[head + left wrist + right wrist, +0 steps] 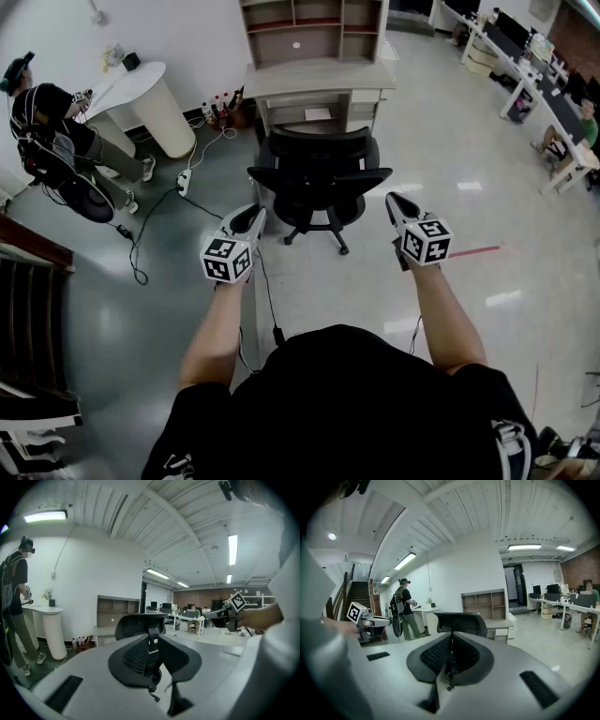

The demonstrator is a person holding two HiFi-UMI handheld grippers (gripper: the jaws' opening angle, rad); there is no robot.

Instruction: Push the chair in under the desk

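- Where the glossy grey floor (469,131) spreads out beneath and ahead of both tools, a red strip (473,251) lies on it just to the right of the right tool.
- Straight ahead of the tools, beyond the chair, stands the pale surface (319,80), with an open shelf unit (314,23) on its far side.
- The black chair (319,173) stands on the floor ahead of the tools and between them, its backrest turned towards them. It sits just in front of the surface's near edge, not pushed under it.
- A person (47,122) in dark clothes stands well off to the left of the left tool, beside a round white stand (159,108).
- The left tool (249,219) is held in the air, pointing forward at the chair's left side. Its jaws are closed together with nothing between them, and it is near the chair but apart from it.
- The right tool (397,202) is held level with it at the chair's right side, jaws likewise closed on nothing, and clear of the chair.
- Each tool carries a marker cube at its rear end, one on the left (227,260) and one on the right (427,241).
- A white power strip (184,178) lies on the floor ahead and to the left of the left tool, with a black cable (141,234) trailing from it.
- Small bottles (214,112) stand on the floor by the surface's left side, further ahead and to the left of the left tool.
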